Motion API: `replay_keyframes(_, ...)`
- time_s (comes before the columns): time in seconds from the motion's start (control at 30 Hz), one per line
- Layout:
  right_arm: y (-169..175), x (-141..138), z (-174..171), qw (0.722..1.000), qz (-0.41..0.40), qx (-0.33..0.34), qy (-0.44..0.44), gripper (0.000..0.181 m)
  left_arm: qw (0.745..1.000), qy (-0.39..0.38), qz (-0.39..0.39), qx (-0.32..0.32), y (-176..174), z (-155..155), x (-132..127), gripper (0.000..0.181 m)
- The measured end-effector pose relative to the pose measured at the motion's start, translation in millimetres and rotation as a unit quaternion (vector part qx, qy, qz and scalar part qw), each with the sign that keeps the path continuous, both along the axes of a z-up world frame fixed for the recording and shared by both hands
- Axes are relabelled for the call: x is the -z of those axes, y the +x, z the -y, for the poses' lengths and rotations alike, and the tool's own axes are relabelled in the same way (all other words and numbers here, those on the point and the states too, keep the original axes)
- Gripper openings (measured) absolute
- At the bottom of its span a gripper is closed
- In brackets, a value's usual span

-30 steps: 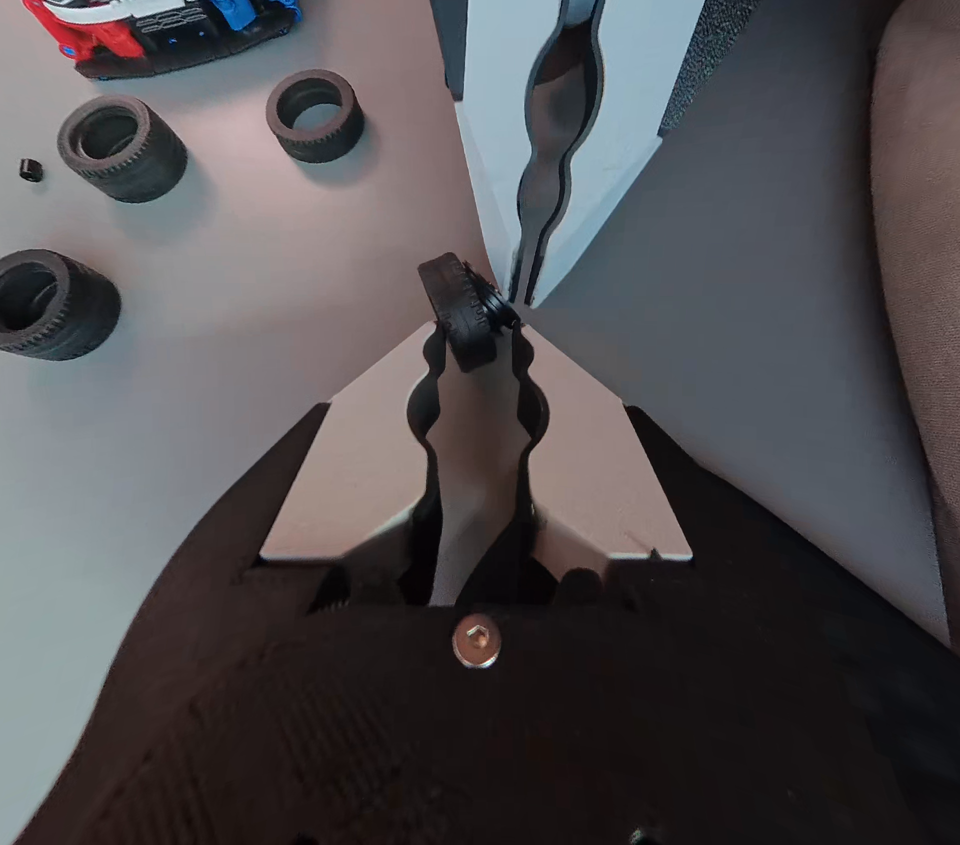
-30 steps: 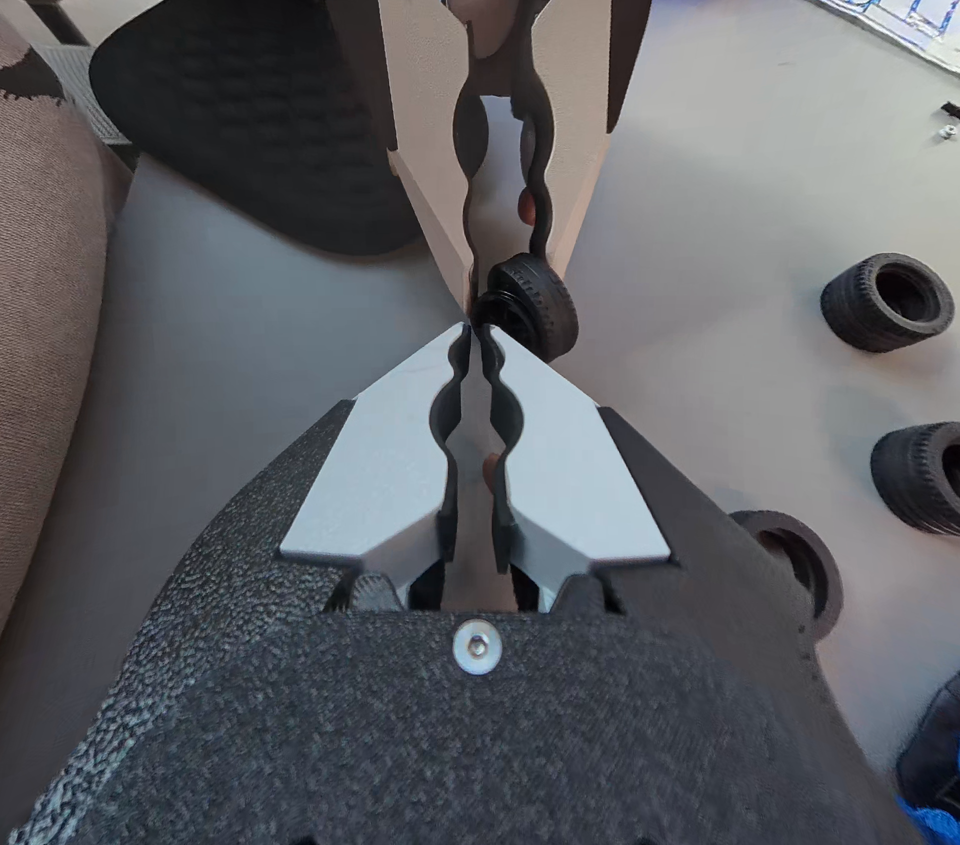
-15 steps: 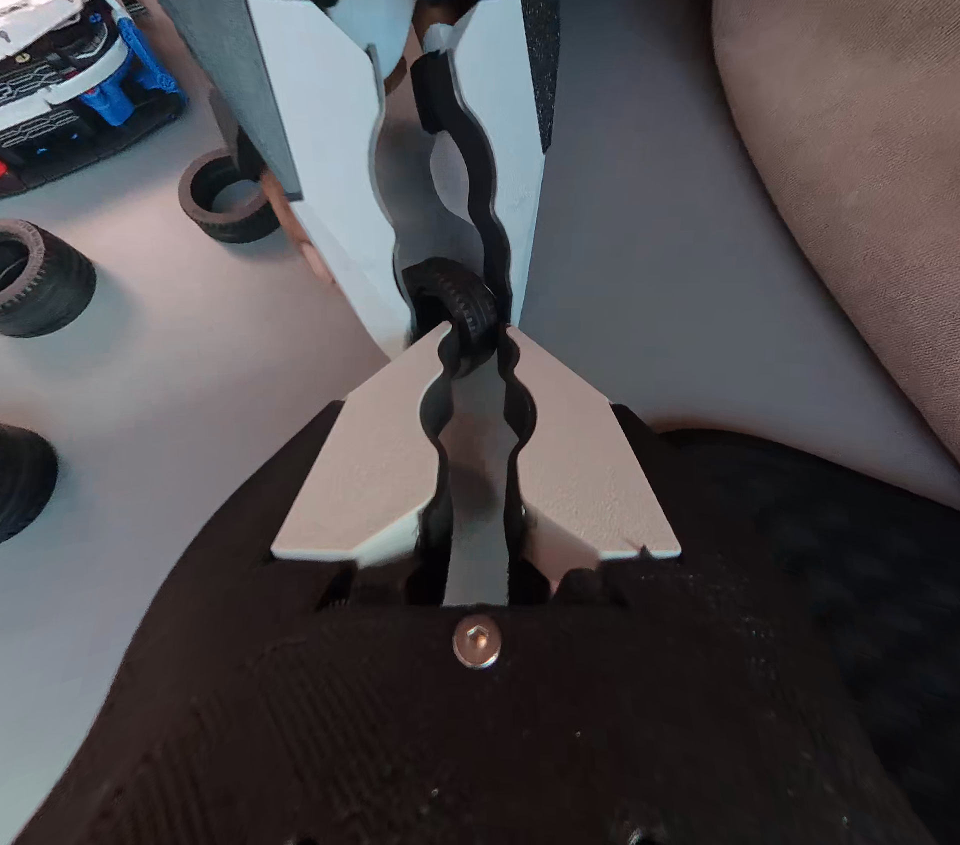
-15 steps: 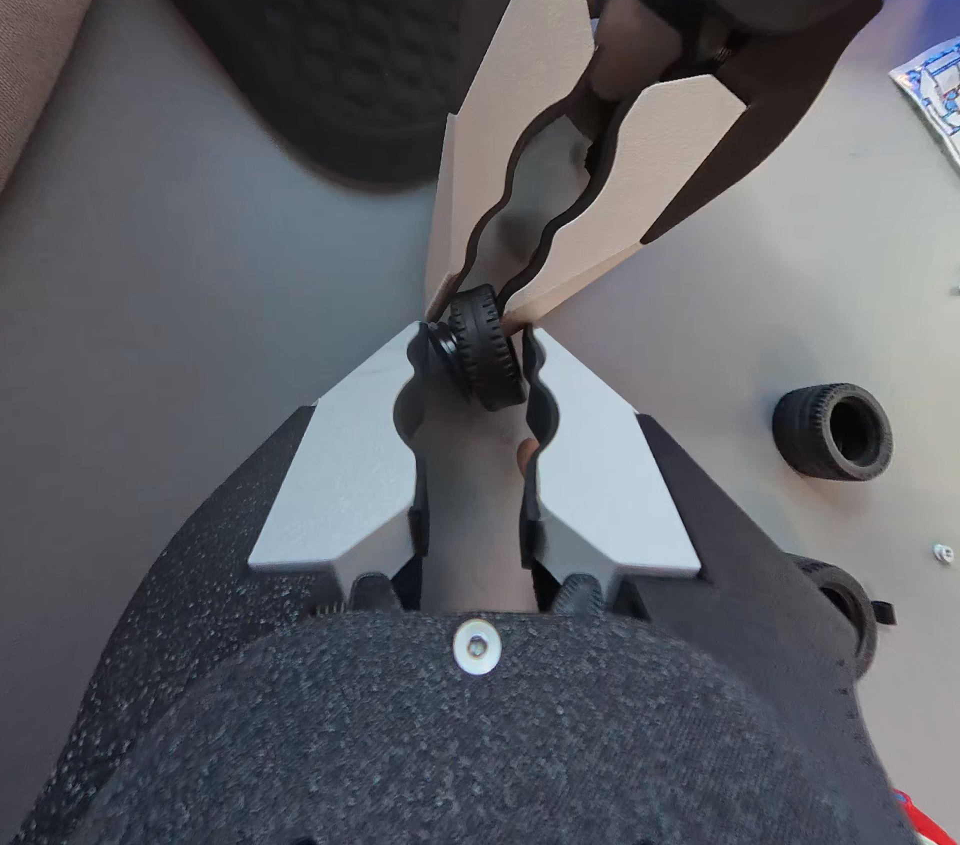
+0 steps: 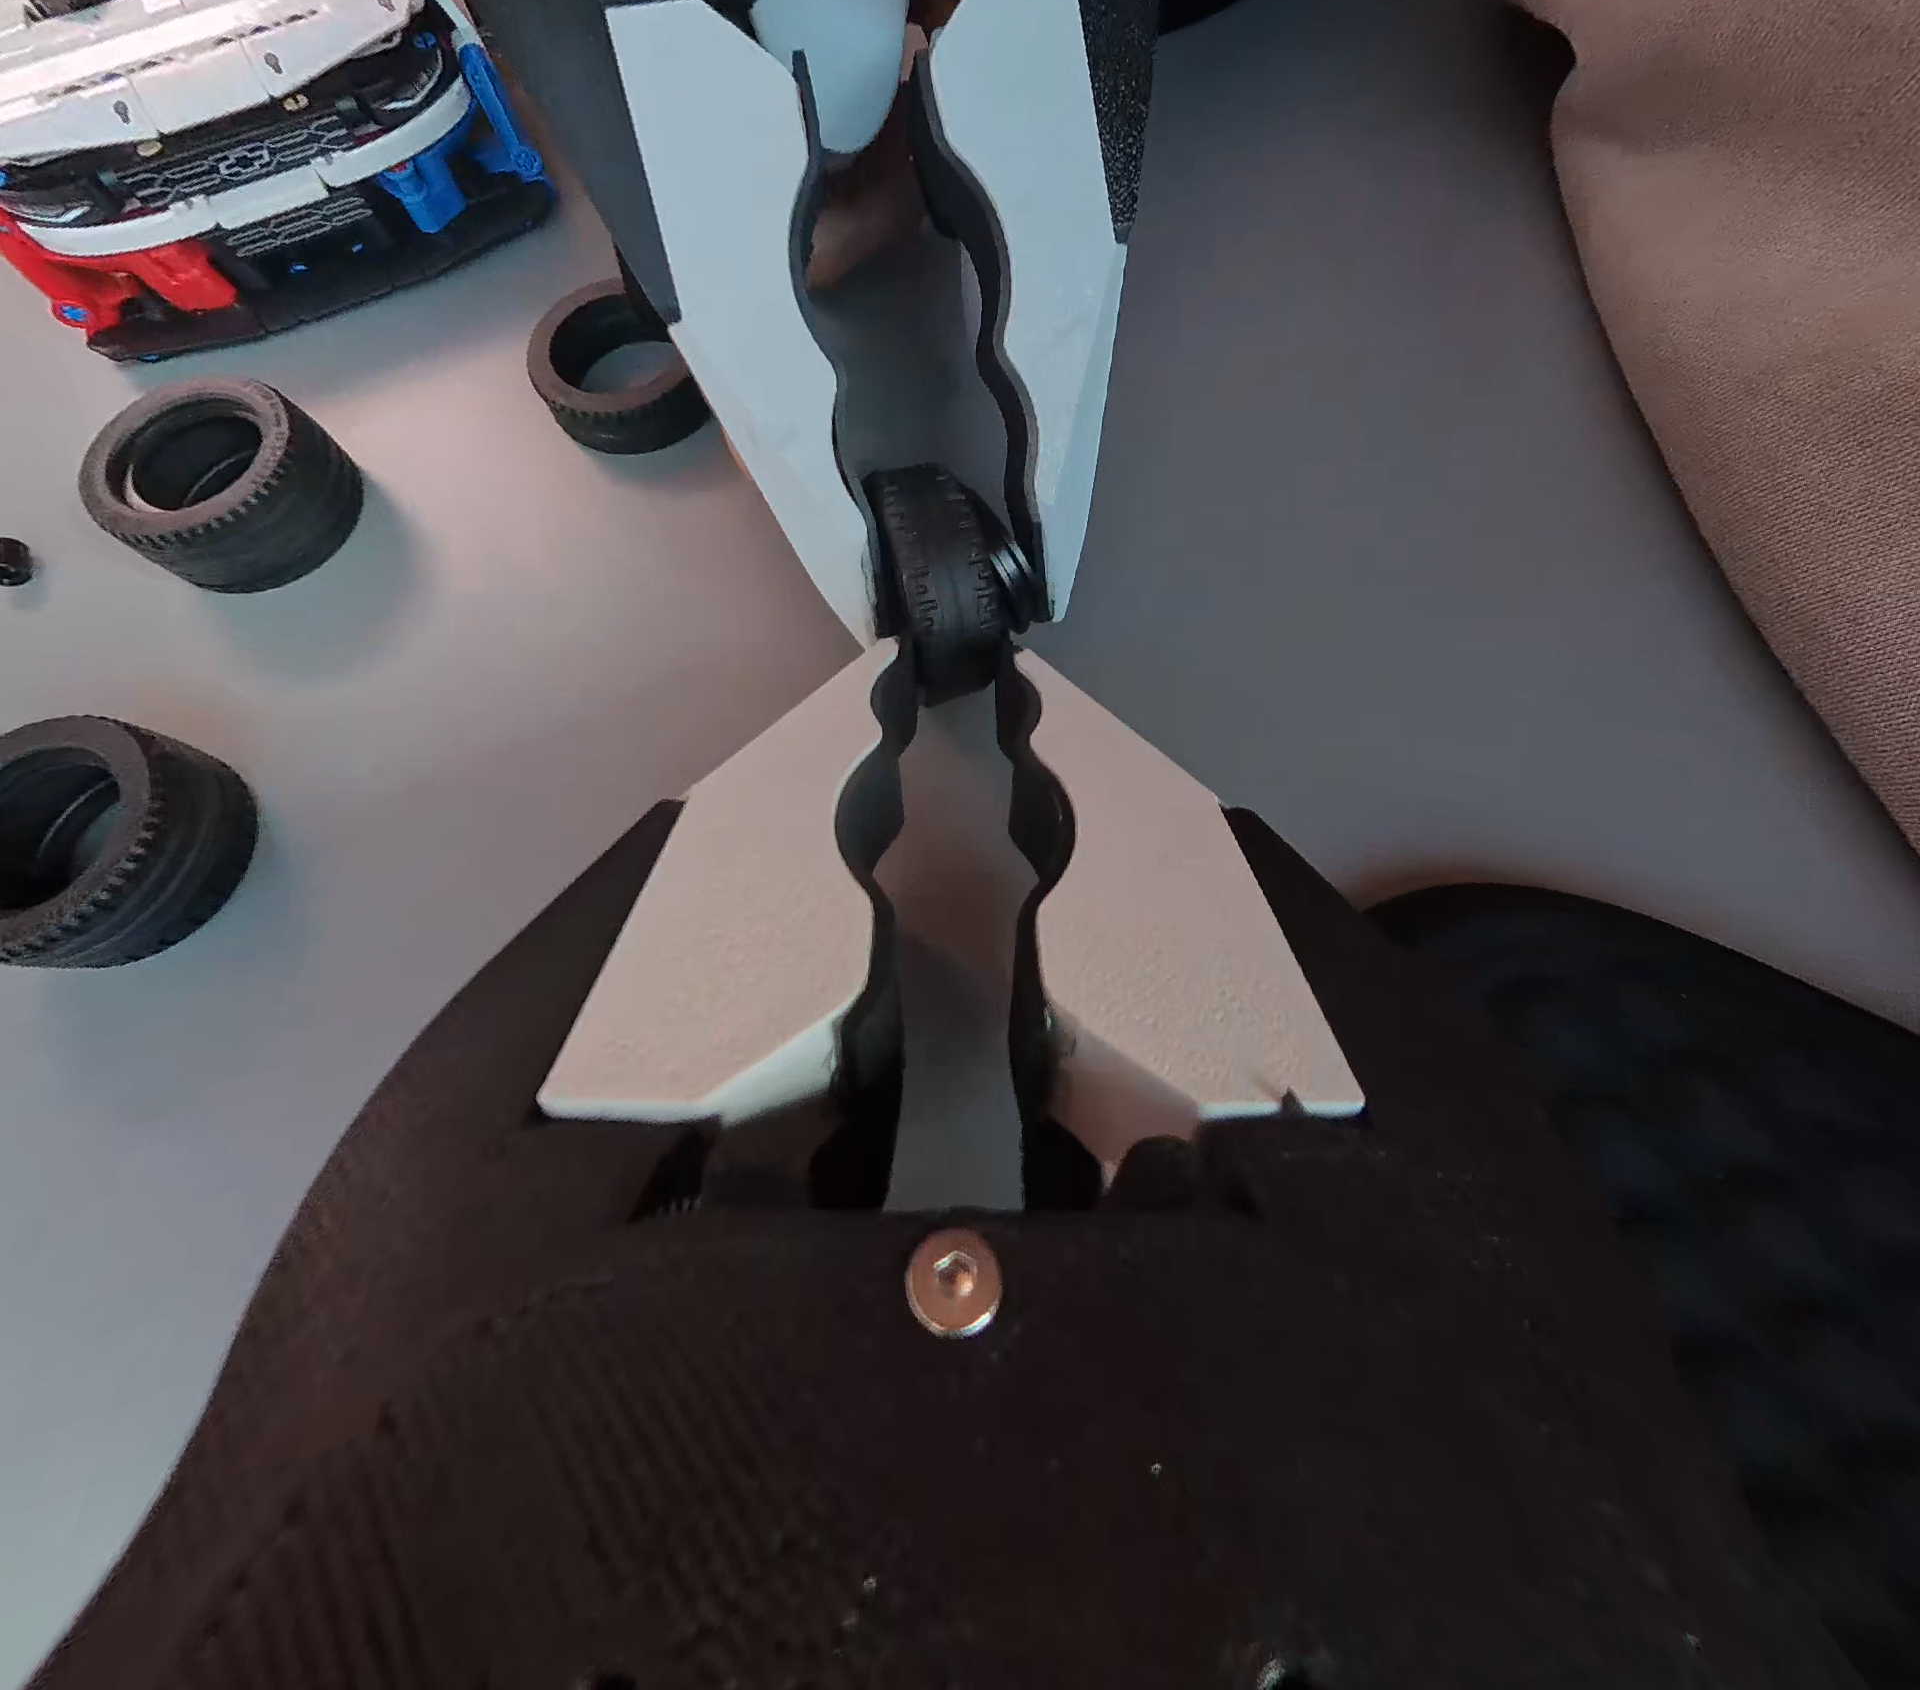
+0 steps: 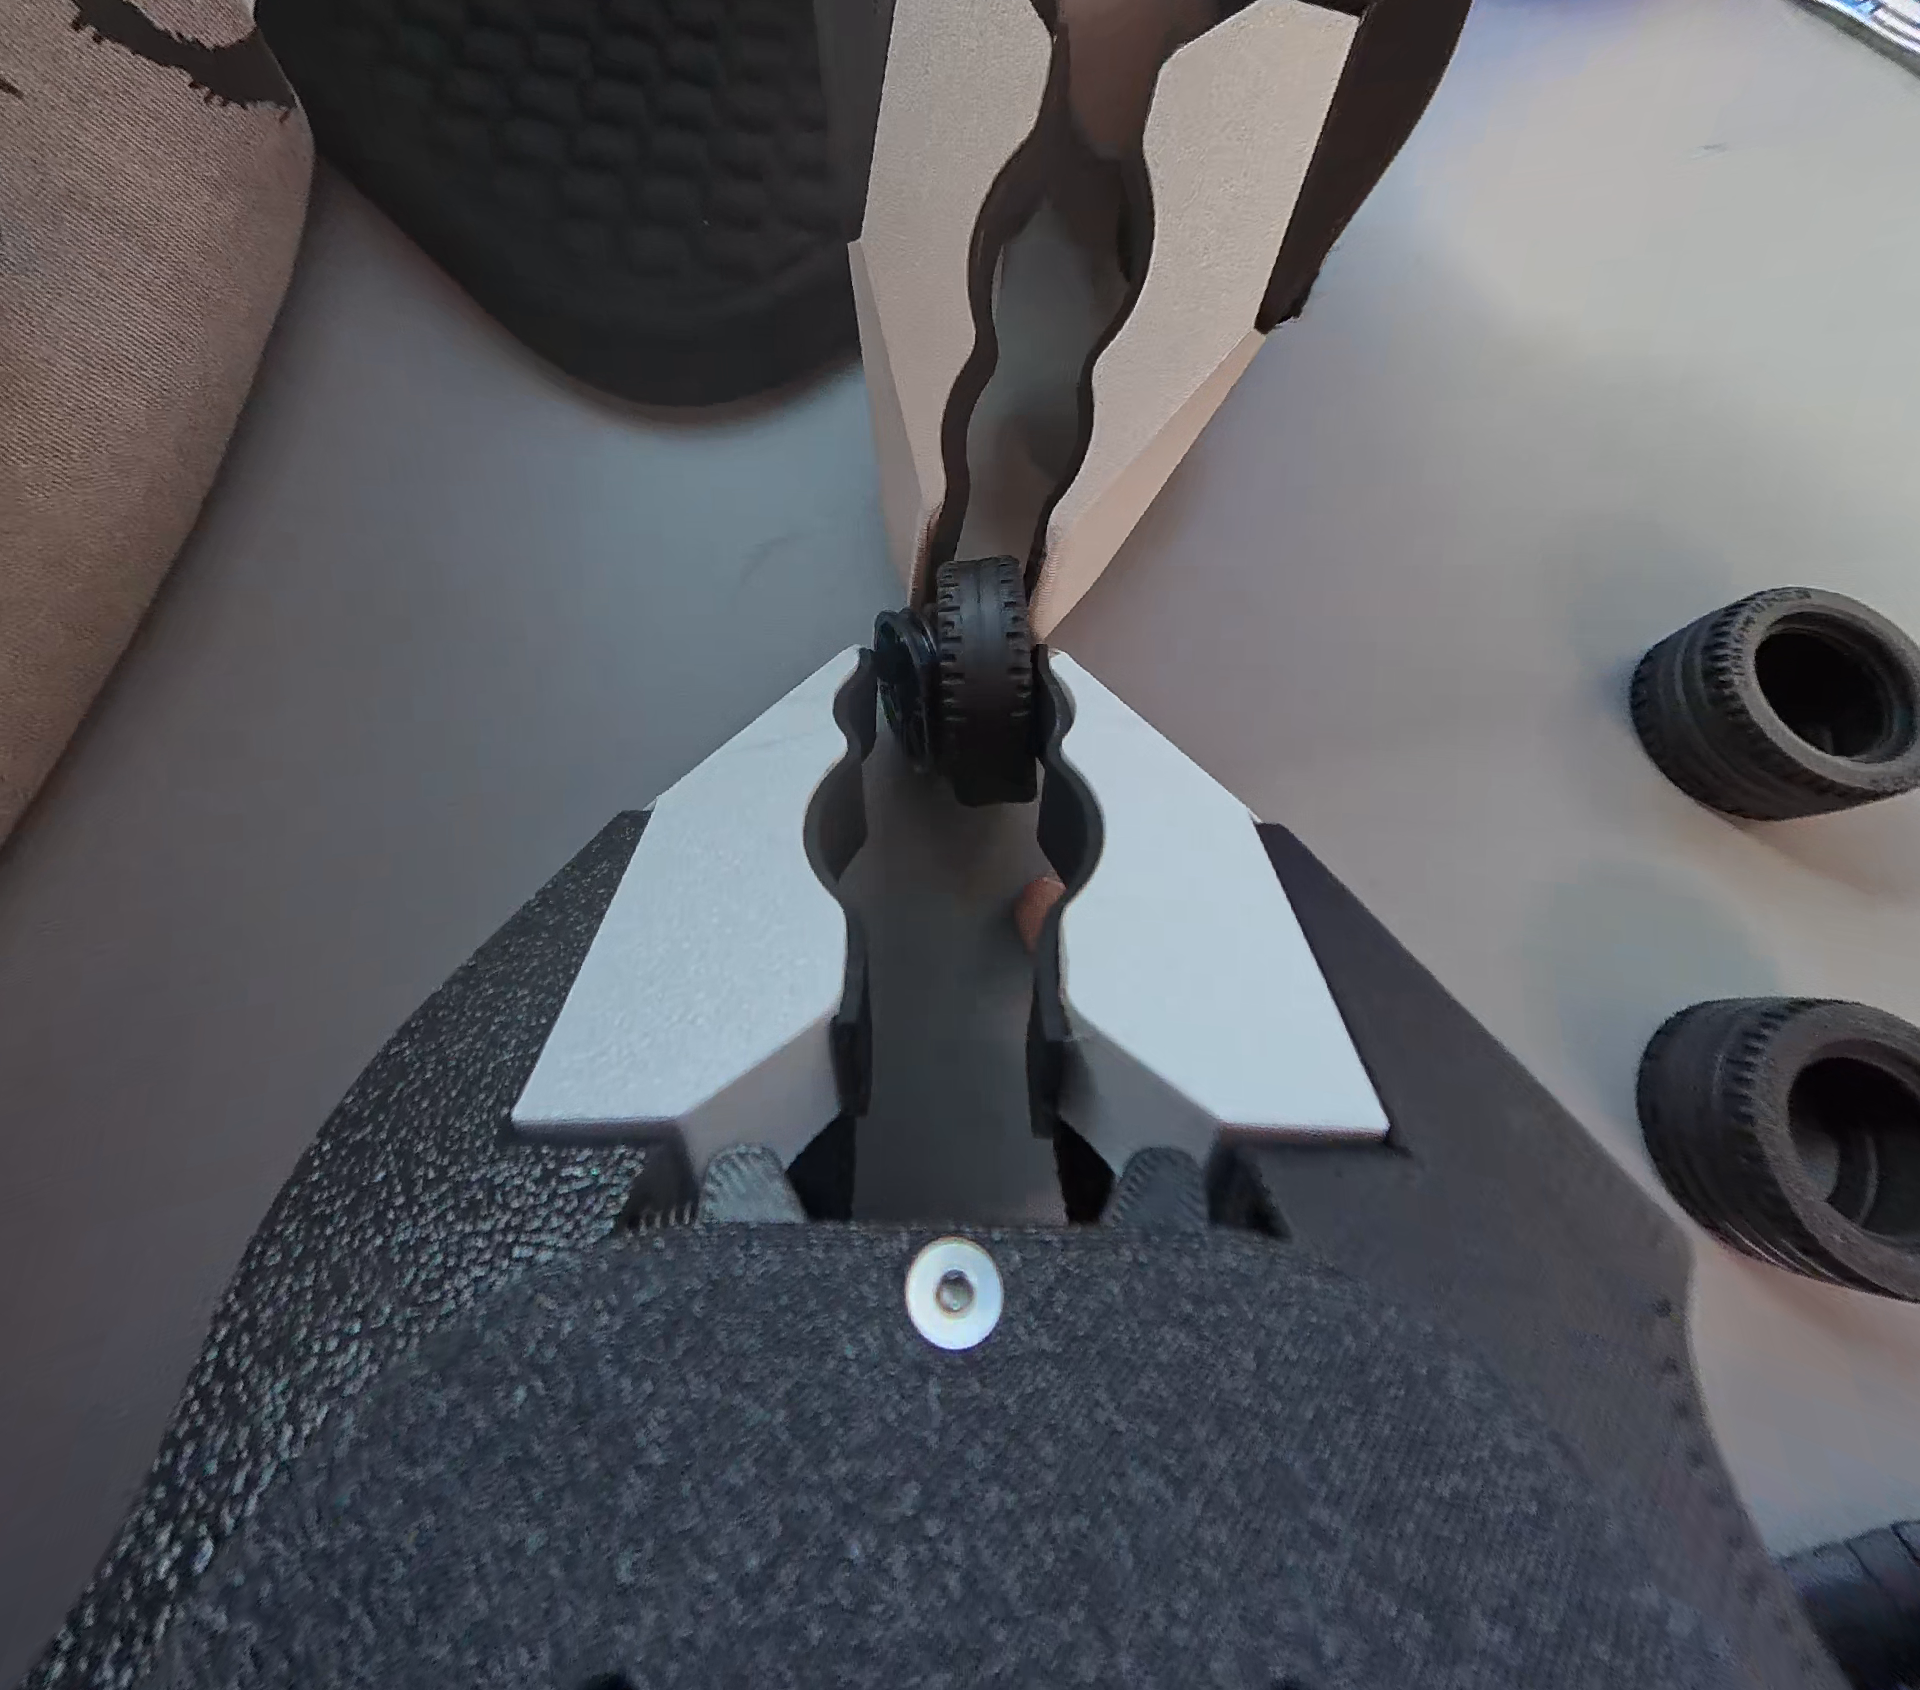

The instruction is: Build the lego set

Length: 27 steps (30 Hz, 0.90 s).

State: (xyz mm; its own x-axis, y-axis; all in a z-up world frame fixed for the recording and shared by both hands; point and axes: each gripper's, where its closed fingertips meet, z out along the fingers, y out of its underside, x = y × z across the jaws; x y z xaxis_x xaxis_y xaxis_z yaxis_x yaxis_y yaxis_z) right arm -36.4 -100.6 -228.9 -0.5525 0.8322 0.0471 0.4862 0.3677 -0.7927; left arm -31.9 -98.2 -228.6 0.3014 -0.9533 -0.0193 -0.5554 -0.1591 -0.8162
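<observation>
Small black wheel [image 5: 940,591] pinched between two grippers meeting tip to tip above the grey table [image 5: 1351,497].

Nearest, left gripper [image 5: 951,669] narrowed onto the tyre tread; opposite, right gripper [image 6: 951,695] clamping wheel and hub sideways. Beyond: loose tyres [image 5: 223,482], then white, red and blue lego car [image 5: 239,113].

Loose tyres [image 5: 223,487] crowding leftward; bare table [image 5: 1351,549] rightward, apparently passable.

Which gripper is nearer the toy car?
Left. In the left wrist view the toy car sits off to the left gripper's own side, while the right gripper reaches in from opposite, tips meeting.
</observation>
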Motion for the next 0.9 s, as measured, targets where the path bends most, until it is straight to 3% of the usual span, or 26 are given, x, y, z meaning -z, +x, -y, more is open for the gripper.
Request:
replay_keyframes(0.17, 5.0, -7.4, 1.3, 0.998, 0.027, -0.018, -0.05, 0.028, 1.0, -0.003, -0.011, 0.007, 0.4, 0.2, 3.1, 0.014)
replay_keyframes(0.33, 3.1, -4.2, -1.3, 0.999, 0.037, -0.017, -0.015, 0.019, 1.0, -0.007, -0.011, 0.001, 0.3, -1.5, 3.5, 0.014)
replay_keyframes(0.57, 0.5, -5.4, -12.8, 0.995, -0.015, 0.095, -0.03, 0.017, 0.999, -0.018, 0.0, -0.034, -4.2, -11.3, 1.9, 0.014)
replay_keyframes(0.77, 1.0, -7.1, -16.8, 0.987, 0.013, 0.121, -0.105, 0.017, 0.998, -0.036, 0.013, -0.044, -4.7, -13.7, 0.3, 0.013)
replay_keyframes(0.9, -0.2, -15.7, -16.3, 0.978, 0.011, 0.126, -0.168, 0.017, 0.991, -0.096, 0.062, -0.069, -4.6, -12.7, -6.2, 0.013)
